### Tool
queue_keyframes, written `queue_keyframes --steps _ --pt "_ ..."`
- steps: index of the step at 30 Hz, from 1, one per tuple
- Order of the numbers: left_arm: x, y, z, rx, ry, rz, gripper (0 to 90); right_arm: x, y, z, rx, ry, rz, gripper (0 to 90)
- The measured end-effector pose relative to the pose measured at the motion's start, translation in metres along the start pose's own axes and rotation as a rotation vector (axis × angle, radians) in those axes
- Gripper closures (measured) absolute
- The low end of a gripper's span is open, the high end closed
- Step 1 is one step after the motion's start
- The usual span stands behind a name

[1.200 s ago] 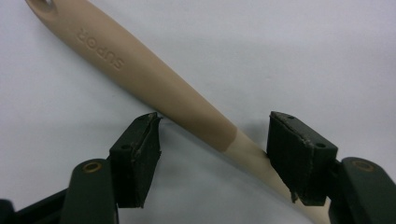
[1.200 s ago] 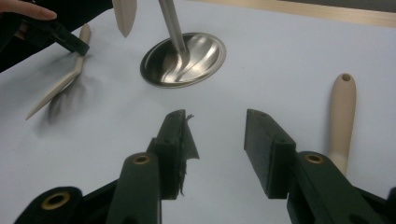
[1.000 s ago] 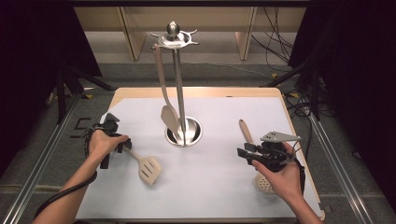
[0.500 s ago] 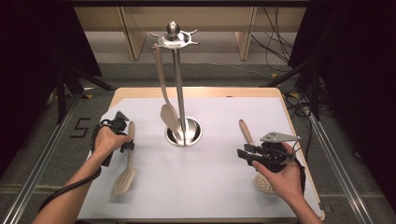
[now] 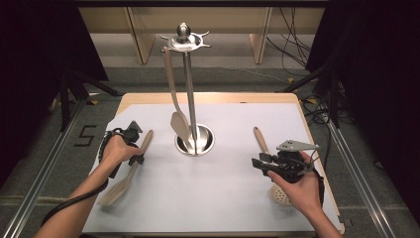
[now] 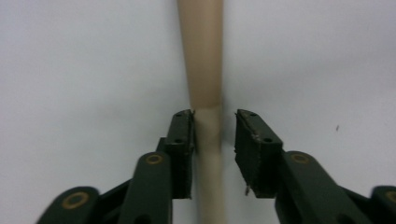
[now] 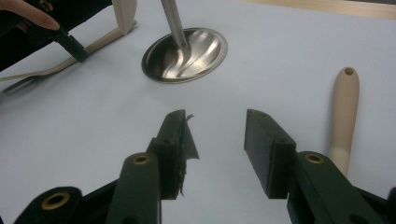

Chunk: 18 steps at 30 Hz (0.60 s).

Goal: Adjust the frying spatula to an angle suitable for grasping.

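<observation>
Straddling the handle of the beige slotted spatula [image 5: 125,171], the left gripper [image 5: 134,144] sits near the left edge of the white mat [image 5: 223,198]. In the left gripper view the jaws stand apart w/ the handle [image 6: 205,70] running straight up between them: left jaw looks to be touching it, right jaw has a visible gap. So not clamped yet imo, just lined up.

Key thing here: the spatula's long axis runs roughly front-to-back on the mat, blade end toward the front-left corner, handle tip pointing toward the back. The jaws cross that axis pretty much square, partway up the handle, so closing should pinch it across the narrow width. Looks like a clean setup tbh, the handle is just a bit off-center toward the left jaw.

Right gripper [image 5: 261,163] is near the right edge, jaws wide apart w/ nothing between them, hovering over bare mat. A second beige utensil [image 5: 270,168] w/ a perforated head lies just beside it, handle [image 7: 343,116] off to the right of the jaws in the right gripper view.

Steel utensil stand [image 5: 190,89] is mid-mat toward the back, w/ another spatula [image 5: 174,94] hanging off its top ring. Left side is way nearer the slotted spatula, so it's the obvious one for the grab.
</observation>
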<state>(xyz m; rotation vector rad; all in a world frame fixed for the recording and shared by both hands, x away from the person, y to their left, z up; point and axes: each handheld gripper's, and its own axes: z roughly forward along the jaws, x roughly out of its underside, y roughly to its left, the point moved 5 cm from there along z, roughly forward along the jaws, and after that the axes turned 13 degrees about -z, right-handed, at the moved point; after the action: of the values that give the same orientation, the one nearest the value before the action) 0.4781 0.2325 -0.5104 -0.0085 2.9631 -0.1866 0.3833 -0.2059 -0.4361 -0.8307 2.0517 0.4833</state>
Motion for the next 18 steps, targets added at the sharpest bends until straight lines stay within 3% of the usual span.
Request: queue_keyframes --steps 6,8,9,10,11,12,13,14,15,16,18 --pt "0.001 0.002 -0.001 -0.031 0.017 0.041 72.8 0.000 0.002 0.001 -0.010 0.006 0.005 59.7" --pt "0.001 0.001 0.000 -0.029 0.007 0.023 75.1 0.000 0.001 0.001 -0.002 -0.008 0.007 59.7" --pt "0.000 0.001 0.000 -0.026 -0.005 0.015 75.4 0.000 -0.002 0.000 0.007 -0.006 -0.027 59.7" --pt "0.001 0.001 0.000 -0.027 -0.004 0.010 75.6 0.000 -0.002 -0.001 0.005 0.002 -0.028 59.7" --pt "0.001 0.002 -0.001 -0.025 0.000 0.020 75.9 0.000 -0.002 0.000 0.003 -0.004 -0.026 59.7" --pt "0.002 0.002 -0.001 -0.024 -0.009 0.024 76.2 0.000 -0.003 -0.001 0.007 -0.002 -0.030 59.7" --pt "0.001 0.005 -0.001 -0.022 -0.018 0.059 76.4 0.001 0.000 0.000 -0.005 0.003 0.005 59.7" --pt "0.001 0.007 -0.002 -0.008 -0.025 0.063 76.5 0.001 -0.002 0.001 -0.008 -0.004 -0.022 59.7" --pt "0.003 0.006 -0.003 0.002 -0.032 0.033 76.5 0.001 -0.002 0.000 0.003 -0.003 -0.025 59.7" --pt "0.002 0.010 -0.004 0.004 -0.052 0.058 76.5 0.001 -0.001 0.001 -0.010 -0.003 -0.015 59.7" --pt "0.004 0.012 -0.007 0.027 -0.082 0.057 76.5 0.000 -0.002 0.000 0.002 -0.004 -0.027 59.8"
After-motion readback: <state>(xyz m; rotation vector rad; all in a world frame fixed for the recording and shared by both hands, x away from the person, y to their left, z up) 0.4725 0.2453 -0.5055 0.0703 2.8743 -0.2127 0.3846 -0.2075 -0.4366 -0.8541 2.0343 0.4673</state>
